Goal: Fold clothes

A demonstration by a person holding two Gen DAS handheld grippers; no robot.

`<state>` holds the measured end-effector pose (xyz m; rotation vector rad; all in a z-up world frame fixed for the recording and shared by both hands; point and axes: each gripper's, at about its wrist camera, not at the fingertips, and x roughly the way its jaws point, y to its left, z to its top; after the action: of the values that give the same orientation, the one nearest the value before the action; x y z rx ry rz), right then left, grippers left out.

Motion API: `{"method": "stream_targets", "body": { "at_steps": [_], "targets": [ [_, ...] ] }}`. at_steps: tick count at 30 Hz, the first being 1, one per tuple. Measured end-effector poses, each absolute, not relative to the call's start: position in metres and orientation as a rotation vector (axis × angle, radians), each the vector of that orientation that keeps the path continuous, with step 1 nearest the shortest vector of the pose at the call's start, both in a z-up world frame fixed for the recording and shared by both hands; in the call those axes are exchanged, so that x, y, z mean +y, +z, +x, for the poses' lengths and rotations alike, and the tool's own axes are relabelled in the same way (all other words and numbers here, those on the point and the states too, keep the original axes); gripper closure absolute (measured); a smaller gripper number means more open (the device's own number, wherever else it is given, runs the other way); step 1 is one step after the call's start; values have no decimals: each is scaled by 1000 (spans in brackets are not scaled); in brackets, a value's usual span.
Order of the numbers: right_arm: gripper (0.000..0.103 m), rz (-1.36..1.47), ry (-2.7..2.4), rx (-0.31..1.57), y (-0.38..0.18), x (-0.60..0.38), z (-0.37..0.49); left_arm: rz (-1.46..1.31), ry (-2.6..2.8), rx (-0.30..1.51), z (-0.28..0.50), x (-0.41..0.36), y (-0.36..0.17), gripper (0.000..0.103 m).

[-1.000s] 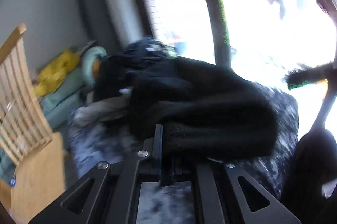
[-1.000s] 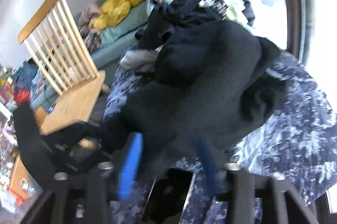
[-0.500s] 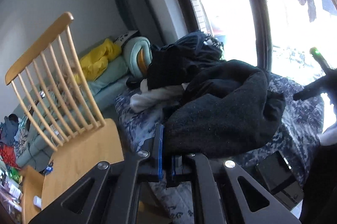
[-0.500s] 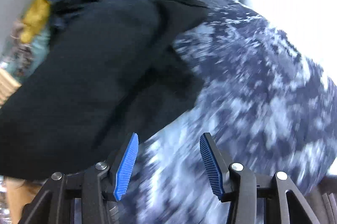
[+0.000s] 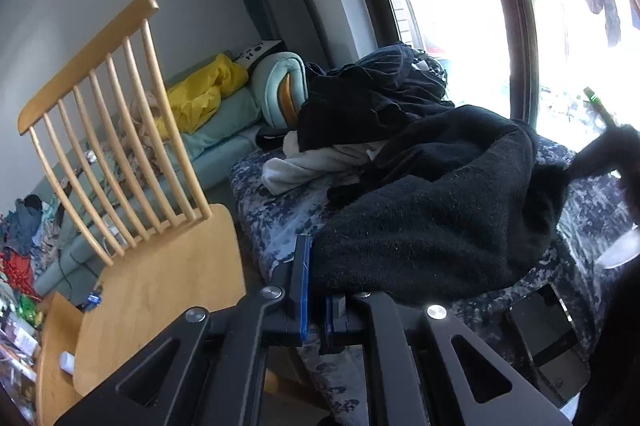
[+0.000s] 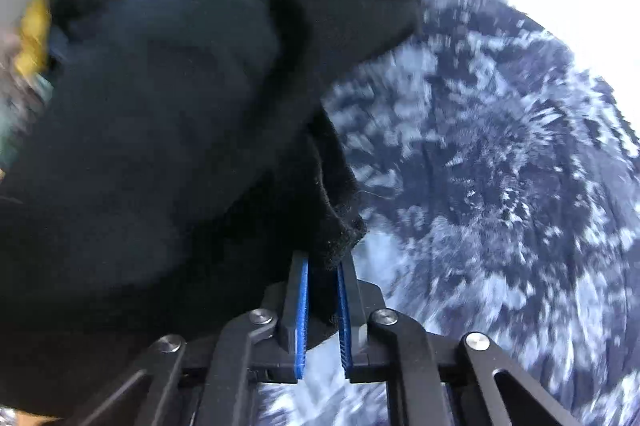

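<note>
A black fleece garment lies bunched on a blue-and-white patterned cushion. My left gripper is shut on the garment's near edge. In the right wrist view the same black garment fills the left side, and my right gripper is shut on a corner of it, over the patterned cushion. The right gripper also shows in the left wrist view at the right edge, holding the garment's far end.
A pile of dark and white clothes sits behind the garment. A wooden chair stands to the left. A green sofa with a yellow garment lies beyond. A dark phone rests on the cushion's near right. A bright window is behind.
My right gripper was open over the cushion; it has closed on a corner of the black garment. The left gripper keeps its hold and has pulled back a little.
</note>
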<state>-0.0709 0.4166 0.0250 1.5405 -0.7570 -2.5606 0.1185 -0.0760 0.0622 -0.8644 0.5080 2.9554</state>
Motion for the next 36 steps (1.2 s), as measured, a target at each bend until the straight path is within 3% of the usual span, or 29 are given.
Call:
{"method": "stream_targets", "body": {
  "at_steps": [4, 10, 12, 15, 17, 22, 25, 30, 32, 35, 36],
  "targets": [
    [95, 1369, -2707, -726, 86, 429, -20, -857, 2954, 574, 126, -75, 64, 98],
    [97, 1221, -2995, -431, 187, 445, 76, -917, 2854, 665, 150, -66, 67, 98],
    [103, 1239, -3055, -349, 201, 445, 110, -963, 2815, 668, 158, -66, 67, 98],
    [103, 1248, -3146, -288, 214, 450, 155, -1101, 2720, 645, 168, -69, 62, 97],
    [103, 1326, -3128, -366, 207, 462, 173, -1169, 2662, 646, 172, -68, 56, 97],
    [101, 1601, -2904, -451, 143, 471, 161, -1186, 2673, 714, 174, -60, 49, 97],
    [95, 1652, -2828, -466, 107, 468, 135, -1222, 2692, 641, 172, -68, 53, 97],
    [61, 1704, -2721, -464, 73, 463, 86, -1267, 2668, 572, 176, -73, 62, 91],
    [56, 1715, -2674, -457, 67, 461, 67, -1263, 2637, 516, 180, -71, 74, 88],
    [49, 1737, -2605, -515, 43, 466, 33, -1238, 2615, 473, 180, -64, 90, 65],
    [49, 1747, -2585, -534, 36, 468, 23, -1227, 2611, 465, 179, -61, 94, 52]
  ]
}}
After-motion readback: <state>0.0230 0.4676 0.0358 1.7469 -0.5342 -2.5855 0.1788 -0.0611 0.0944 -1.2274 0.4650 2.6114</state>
